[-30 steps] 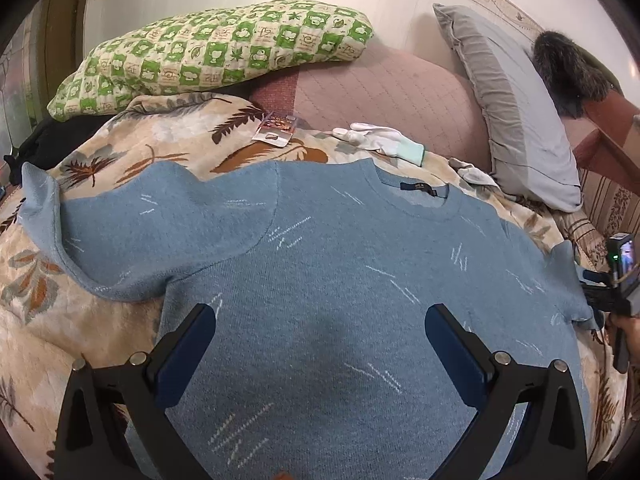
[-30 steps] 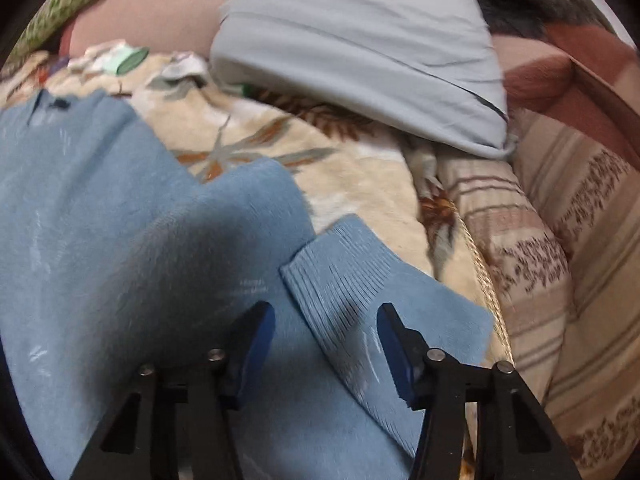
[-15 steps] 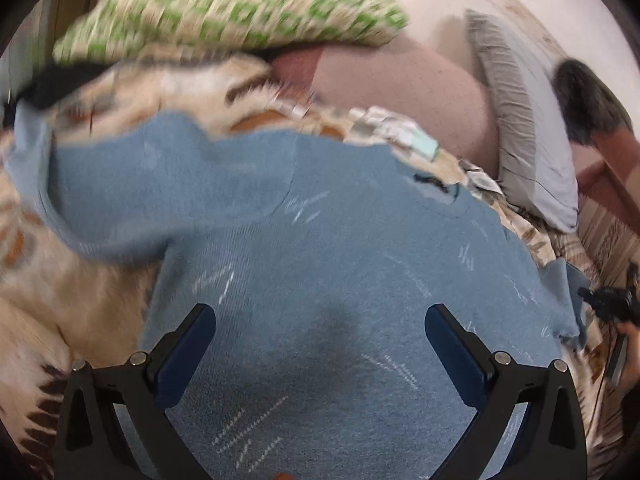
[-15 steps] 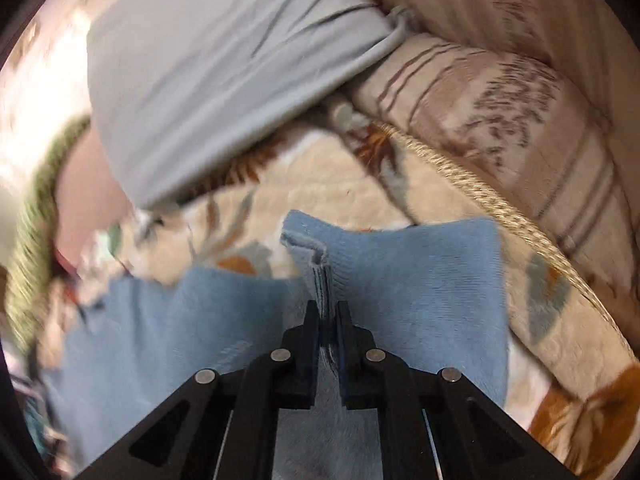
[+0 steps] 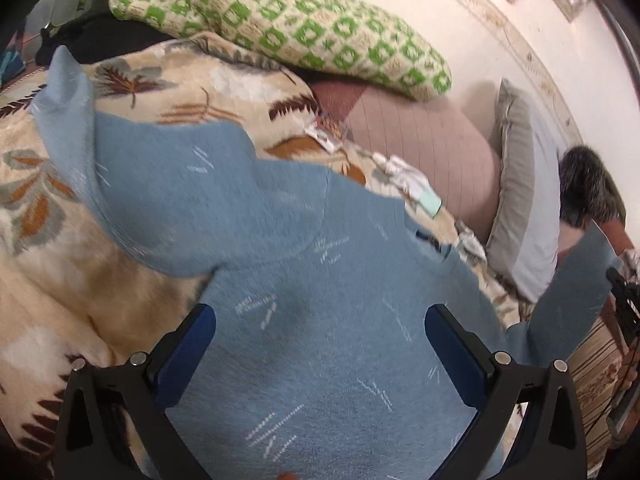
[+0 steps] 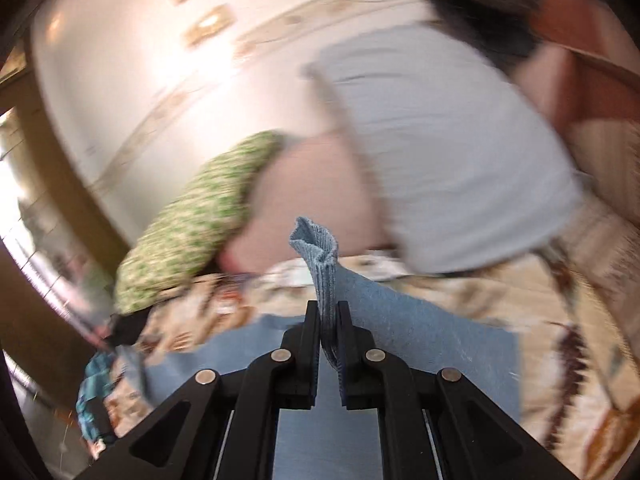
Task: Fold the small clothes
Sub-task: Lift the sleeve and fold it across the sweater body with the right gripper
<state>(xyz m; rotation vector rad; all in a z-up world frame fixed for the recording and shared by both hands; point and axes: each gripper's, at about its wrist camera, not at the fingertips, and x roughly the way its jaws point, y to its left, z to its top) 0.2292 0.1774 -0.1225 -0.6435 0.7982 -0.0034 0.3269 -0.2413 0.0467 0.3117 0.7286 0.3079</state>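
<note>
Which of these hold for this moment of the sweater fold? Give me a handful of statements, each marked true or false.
1. The right gripper is shut on the ribbed cuff of the blue sweater. True.
2. The left gripper is shut on the sweater's hem. False: its fingers stand wide apart over the sweater's body with nothing pinched.
3. The sleeve at the right edge of the left wrist view is raised off the bed. True.
4. The green checked pillow lies on top of the sweater. False: it sits at the head of the bed, apart from the sweater.
5. A white glove lies on the leaf-print blanket beyond the sweater's collar. True.
</note>
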